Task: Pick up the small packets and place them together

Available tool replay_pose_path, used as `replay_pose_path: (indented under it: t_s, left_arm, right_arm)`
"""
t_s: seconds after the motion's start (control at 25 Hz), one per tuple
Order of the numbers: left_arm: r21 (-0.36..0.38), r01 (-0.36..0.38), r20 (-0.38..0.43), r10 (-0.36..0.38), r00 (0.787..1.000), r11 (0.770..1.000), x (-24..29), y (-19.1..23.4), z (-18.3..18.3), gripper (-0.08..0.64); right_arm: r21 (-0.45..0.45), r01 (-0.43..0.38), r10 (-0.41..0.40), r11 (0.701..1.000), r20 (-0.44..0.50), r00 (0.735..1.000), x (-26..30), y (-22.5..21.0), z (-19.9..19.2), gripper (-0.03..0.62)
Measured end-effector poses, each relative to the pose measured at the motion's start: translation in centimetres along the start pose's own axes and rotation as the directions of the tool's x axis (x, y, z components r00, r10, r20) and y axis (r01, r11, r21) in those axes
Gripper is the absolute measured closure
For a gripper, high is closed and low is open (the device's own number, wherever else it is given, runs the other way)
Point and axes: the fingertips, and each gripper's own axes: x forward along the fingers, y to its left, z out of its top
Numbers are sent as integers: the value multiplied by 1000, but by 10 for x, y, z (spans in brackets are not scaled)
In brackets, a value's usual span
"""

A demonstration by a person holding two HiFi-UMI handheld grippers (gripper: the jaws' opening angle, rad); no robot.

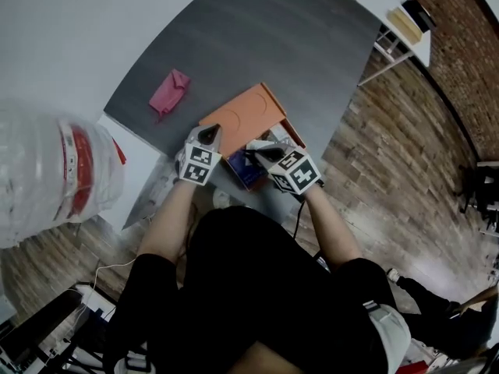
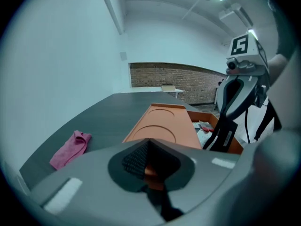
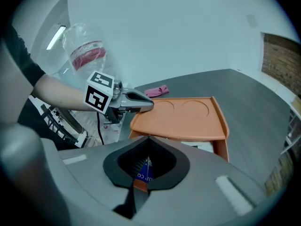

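Note:
An orange box (image 1: pixel 291 134) stands at the near edge of the dark grey table (image 1: pixel 257 37), its flat orange lid (image 1: pixel 242 115) lifted at the near side. My left gripper (image 1: pixel 209 134) is shut on the lid's near corner; orange shows between its jaws (image 2: pixel 149 166). My right gripper (image 1: pixel 253 155) hangs over the open box, shut on a small blue packet (image 3: pixel 145 170) with white print. More small packets (image 2: pixel 205 128) lie inside the box under the lid (image 3: pixel 188 117). The right gripper view shows the left gripper (image 3: pixel 147 105) at the lid's edge.
A crumpled pink cloth (image 1: pixel 169 92) lies on the table left of the box. A clear plastic bag (image 1: pixel 70 170) with red contents sits on a white surface at the left. A white table (image 1: pixel 401 26) stands at the far right on the brick-patterned floor.

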Motion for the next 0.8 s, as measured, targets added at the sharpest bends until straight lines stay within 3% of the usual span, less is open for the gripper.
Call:
replay_pose_path:
  t_s: [0.28,0.48,0.8]
  left_arm:
    - [-7,14,16,-14,1000,1000,-5,-7,8,561]
    - [-52,-29,75,33,997,998,-25,-1,19,561]
    - [-139,-93,196,120,973,986,-75,23,29,561]
  right_arm:
    - [11,33,-34,999,135,990,-36,-15,31,589]
    - [25,35,-40,999,208,977,-45,-25,57,589]
    - [47,-51,35,998,296,955,-23,-19,106,589]
